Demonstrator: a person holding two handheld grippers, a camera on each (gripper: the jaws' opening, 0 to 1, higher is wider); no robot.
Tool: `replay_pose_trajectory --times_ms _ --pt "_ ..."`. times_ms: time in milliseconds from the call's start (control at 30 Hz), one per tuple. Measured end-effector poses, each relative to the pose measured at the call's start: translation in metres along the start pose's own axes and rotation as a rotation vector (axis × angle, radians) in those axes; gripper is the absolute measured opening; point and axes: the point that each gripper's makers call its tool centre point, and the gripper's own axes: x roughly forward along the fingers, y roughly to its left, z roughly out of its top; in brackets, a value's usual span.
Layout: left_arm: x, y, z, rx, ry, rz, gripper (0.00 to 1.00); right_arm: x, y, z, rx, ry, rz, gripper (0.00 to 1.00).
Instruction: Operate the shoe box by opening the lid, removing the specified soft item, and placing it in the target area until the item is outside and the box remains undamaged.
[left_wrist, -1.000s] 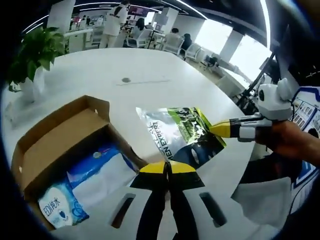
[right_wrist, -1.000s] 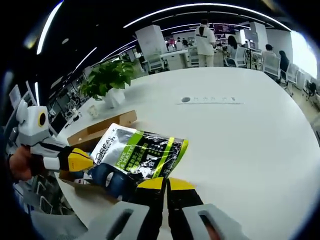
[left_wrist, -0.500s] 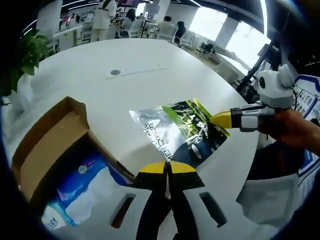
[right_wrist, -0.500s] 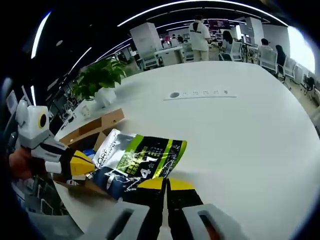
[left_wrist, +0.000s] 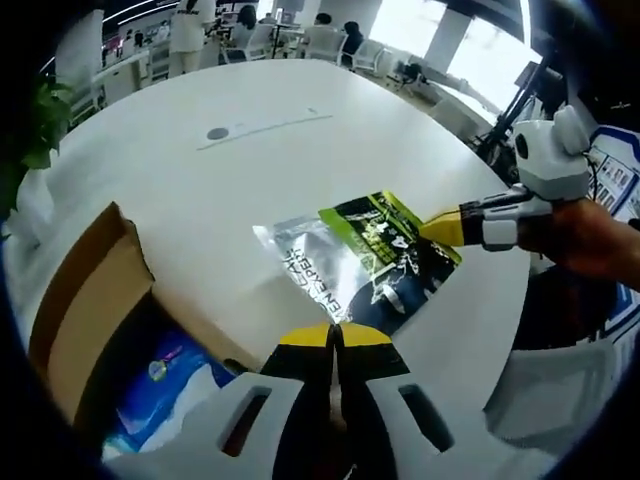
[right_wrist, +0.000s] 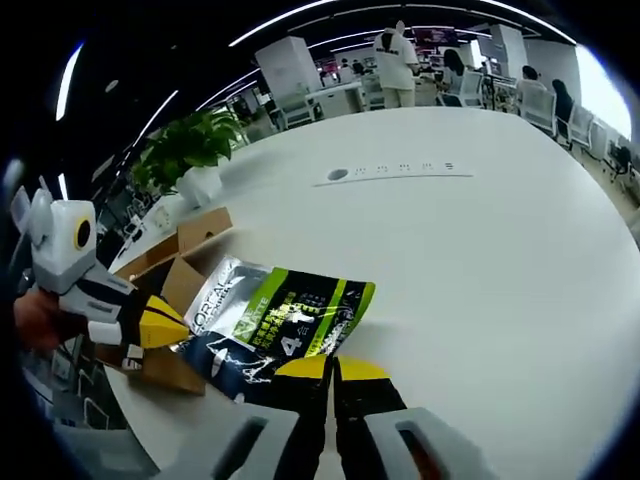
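A soft pouch (left_wrist: 355, 262), silver, green and black, hangs stretched between both grippers low over the white table (left_wrist: 250, 180). My left gripper (left_wrist: 335, 337) is shut on its near dark edge. My right gripper (left_wrist: 440, 229) comes in from the right, shut on the green corner. In the right gripper view the same pouch (right_wrist: 285, 322) lies ahead of my right gripper (right_wrist: 333, 370), and my left gripper (right_wrist: 165, 325) pinches its far side. The open cardboard shoe box (left_wrist: 85, 300) stands to the left, flaps up, with a blue-and-white soft pack (left_wrist: 160, 380) inside.
A potted plant (right_wrist: 185, 150) stands behind the box (right_wrist: 175, 275). A round socket cover (left_wrist: 217, 133) sits mid-table. The table edge runs close behind the person's hand (left_wrist: 590, 240). People and chairs (right_wrist: 400, 70) are far off.
Both grippers have carried the pouch sideways away from the box and lower towards the table. The box has slid towards the edge of each view.
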Motion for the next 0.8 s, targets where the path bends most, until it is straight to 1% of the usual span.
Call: replay_pose_trajectory --times_ms 167,400,467,533,733,800 --pt "0.008 0.0 0.0 0.033 0.03 0.007 0.0 0.008 -0.005 -0.001 0.0 0.014 0.001 0.0" --pt "0.016 0.003 -0.002 0.056 0.068 0.016 0.0 0.017 -0.009 -0.004 0.004 0.03 0.008 0.0" --pt "0.017 0.005 -0.003 0.08 0.082 0.026 0.0 0.02 -0.009 -0.005 0.008 0.034 0.014 0.0" --pt "0.019 0.007 -0.005 0.131 0.101 0.044 0.01 0.023 -0.008 -0.006 0.007 0.039 0.018 0.0" --pt "0.025 0.01 -0.01 0.192 0.14 0.071 0.01 0.029 -0.007 -0.007 0.005 0.047 0.025 0.0" --pt "0.025 0.01 -0.01 0.197 0.145 0.071 0.01 0.029 -0.007 -0.008 0.004 0.05 0.025 0.0"
